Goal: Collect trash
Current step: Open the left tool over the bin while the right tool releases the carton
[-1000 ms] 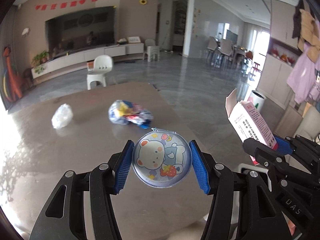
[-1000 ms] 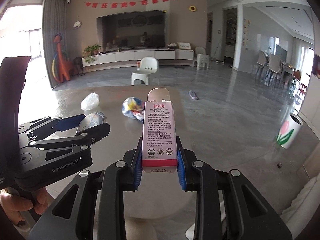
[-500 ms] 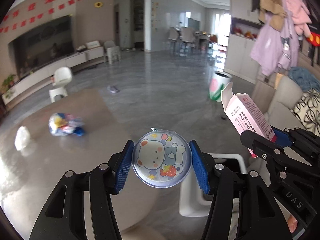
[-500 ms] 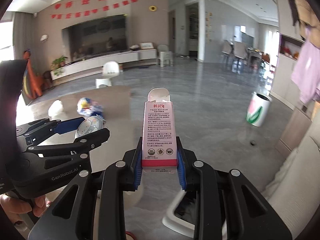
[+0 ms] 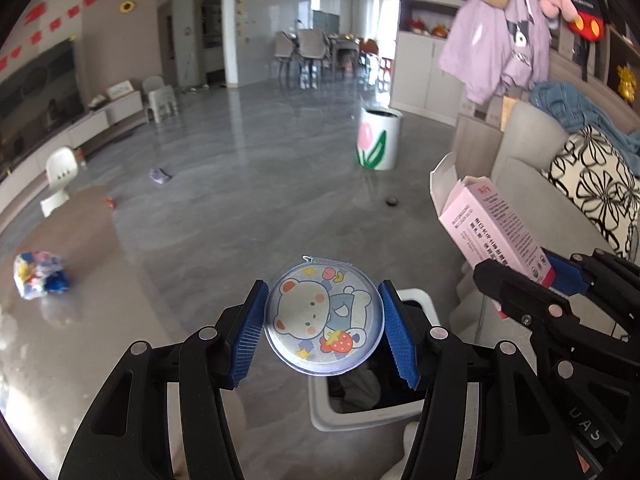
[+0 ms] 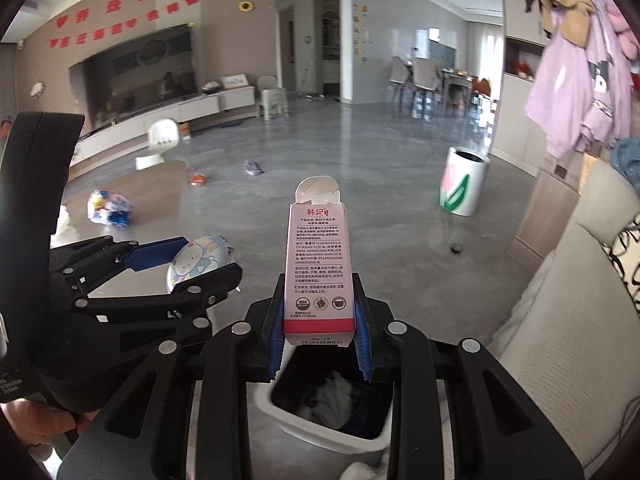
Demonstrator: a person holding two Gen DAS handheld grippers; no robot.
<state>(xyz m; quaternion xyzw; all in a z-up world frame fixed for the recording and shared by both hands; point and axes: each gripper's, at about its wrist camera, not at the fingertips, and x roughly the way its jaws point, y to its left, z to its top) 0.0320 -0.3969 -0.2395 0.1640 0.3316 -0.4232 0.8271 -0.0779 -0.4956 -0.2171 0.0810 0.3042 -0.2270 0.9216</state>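
Note:
My left gripper is shut on a round clear lid with a bear cartoon, its blue pads pressing both edges. My right gripper is shut on an upright pink carton with its top flap open. Both hang just above a white trash bin with a dark inside that holds crumpled white waste; the same white trash bin shows below the lid in the left wrist view. The right gripper with the pink carton appears at the right of that view, the left gripper at the left of the right wrist view.
A colourful crumpled wrapper lies on the brown table at left. A white bin with a tulip print stands on the grey floor. A grey sofa with a patterned cushion borders the right. A hand holds the left gripper.
Both grippers swung right, away from the table and its trash, and sank toward the white trash bin, which now lies under them. The lid and the carton stayed gripped.

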